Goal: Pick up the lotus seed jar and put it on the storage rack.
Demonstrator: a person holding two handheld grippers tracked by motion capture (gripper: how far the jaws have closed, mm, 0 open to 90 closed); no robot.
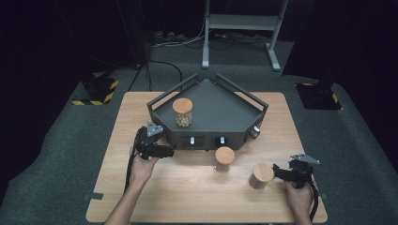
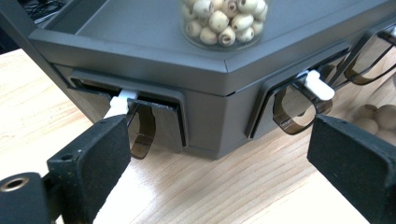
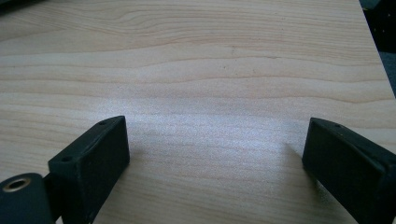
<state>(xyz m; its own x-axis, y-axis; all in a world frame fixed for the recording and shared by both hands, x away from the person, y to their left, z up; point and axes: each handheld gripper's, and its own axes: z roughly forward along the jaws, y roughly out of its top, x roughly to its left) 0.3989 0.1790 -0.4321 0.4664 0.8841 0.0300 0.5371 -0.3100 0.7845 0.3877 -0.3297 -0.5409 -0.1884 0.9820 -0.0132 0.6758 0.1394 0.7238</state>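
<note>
High view – tray: dark grey five-sided metal tray (image 1: 220, 110) sat mid-table on the light wooden table (image 1: 187, 197).
High view – jars: glass jar of pale beads with round wooden lid (image 1: 182, 112) stood inside tray, left part; second wood-lidded jar (image 1: 225, 159) just in front of tray; third wood-lidded jar (image 1: 261, 175) near right gripper (image 1: 278, 172).
High view – left gripper (image 1: 170, 151): at tray's front-left corner, empty.
Left gripper view – jaws: spread wide, holding nothing; tray front wall with white latch tab (image 2: 120, 103) between them.
Left gripper view – tip: centre on tab before closing; brown clear loops crowded it.
Right gripper view – jaws: released, bare wood between them.
</note>
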